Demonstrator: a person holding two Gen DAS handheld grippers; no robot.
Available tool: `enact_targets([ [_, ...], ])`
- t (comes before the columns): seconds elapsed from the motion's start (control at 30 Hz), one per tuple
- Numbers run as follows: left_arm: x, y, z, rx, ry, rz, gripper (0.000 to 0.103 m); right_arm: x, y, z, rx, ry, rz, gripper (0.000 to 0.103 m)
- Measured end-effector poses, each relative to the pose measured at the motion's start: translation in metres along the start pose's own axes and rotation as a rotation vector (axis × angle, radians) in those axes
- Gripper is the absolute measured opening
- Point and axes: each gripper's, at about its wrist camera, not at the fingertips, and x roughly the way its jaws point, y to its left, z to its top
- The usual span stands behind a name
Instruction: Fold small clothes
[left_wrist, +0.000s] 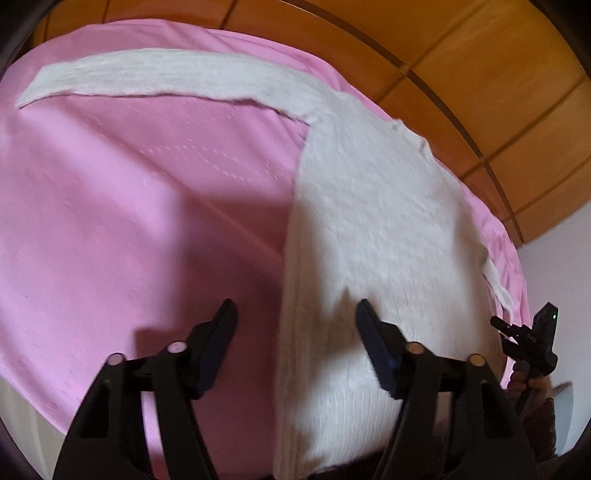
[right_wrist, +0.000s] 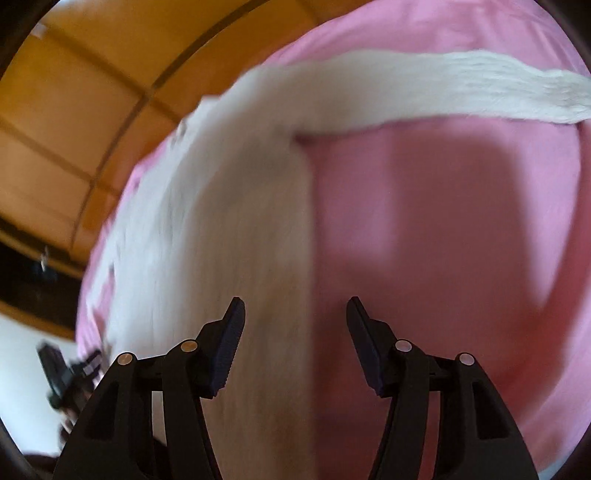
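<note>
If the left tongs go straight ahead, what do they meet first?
Probably the white sweater's left edge: the open left tongs straddle it, with pink sheet beside it. Depth is unclear.

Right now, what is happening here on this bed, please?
A person holds one set of tongs in each hand above a white knitted sweater spread on a pink bed sheet. One long sleeve lies stretched out sideways. The left tongs and the right tongs are both open and hold nothing. No fold of the sleeve is made yet.
</note>
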Motion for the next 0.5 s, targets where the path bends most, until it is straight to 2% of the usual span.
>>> enact_targets([
  [0.03,0.002,-0.002,-0.002,0.012,0.008,0.0,0.044,-0.002,0.004,-0.005,-0.007,0.013,0.007,0.053],
  [0.07,0.004,-0.002,-0.004,0.021,0.018,-0.007,0.027,-0.002,0.01,-0.013,-0.021,0.031,0.016,0.044],
  [0.1,0.006,-0.004,-0.006,0.033,0.031,-0.028,0.017,-0.002,0.014,-0.018,-0.035,0.046,0.015,0.039],
  [0.13,0.007,-0.005,-0.009,0.047,0.036,-0.029,0.007,-0.002,0.016,-0.022,-0.05,0.057,0.009,0.027],
  [0.17,0.007,-0.007,-0.012,0.062,0.029,-0.02,0.006,-0.001,0.021,-0.027,-0.072,0.068,-0.004,0.014],
  [0.2,0.006,-0.008,-0.012,0.061,0.026,-0.027,0.005,-0.002,0.024,-0.03,-0.082,0.075,-0.006,0.011],
  [0.37,-0.022,-0.006,-0.014,0.063,-0.008,-0.066,0.004,-0.044,0.038,-0.035,-0.17,0.007,0.012,0.008],
  [0.5,-0.01,-0.008,-0.026,0.085,0.06,-0.014,0.005,-0.023,0.018,-0.045,-0.17,0.102,-0.098,0.008],
])
